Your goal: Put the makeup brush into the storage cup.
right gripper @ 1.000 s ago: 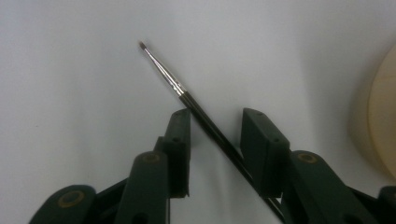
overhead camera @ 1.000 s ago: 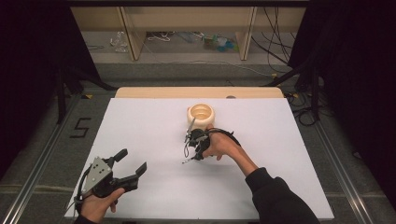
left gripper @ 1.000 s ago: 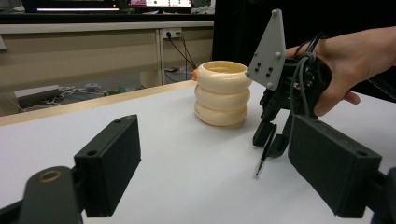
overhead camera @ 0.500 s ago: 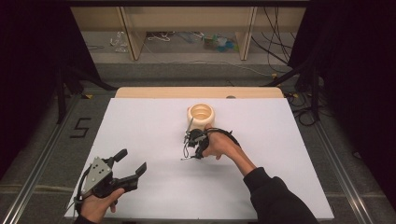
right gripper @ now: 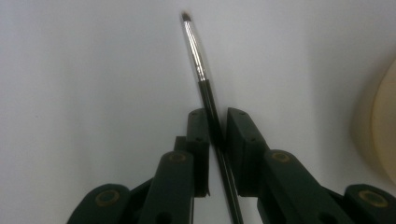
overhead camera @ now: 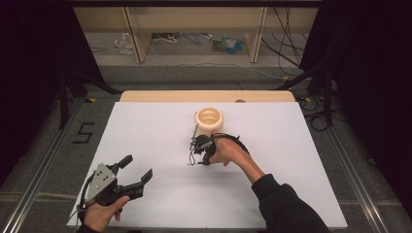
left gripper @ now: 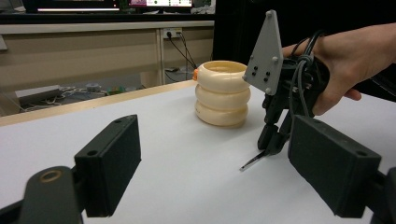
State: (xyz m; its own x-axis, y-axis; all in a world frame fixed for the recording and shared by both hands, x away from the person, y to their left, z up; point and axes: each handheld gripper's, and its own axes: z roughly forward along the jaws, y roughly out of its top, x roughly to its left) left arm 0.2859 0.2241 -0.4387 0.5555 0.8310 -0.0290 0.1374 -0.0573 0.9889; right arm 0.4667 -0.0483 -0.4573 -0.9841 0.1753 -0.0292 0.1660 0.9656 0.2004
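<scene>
Right hand-held gripper [overhead camera: 198, 151], centre of the high view, points down at the white bench [overhead camera: 301, 160]. Its jaws have just been closing and now pinch a thin brush [right gripper: 205, 88]: dark handle between the pads, metal ferrule and tip running toward the top of the right gripper view, lying on the bench. Cream ringed holder [overhead camera: 209, 120] stands just above it in frame. Left hand-held gripper [overhead camera: 132, 171], lower left of the high view, jaws spread wide, nothing between them.
</scene>
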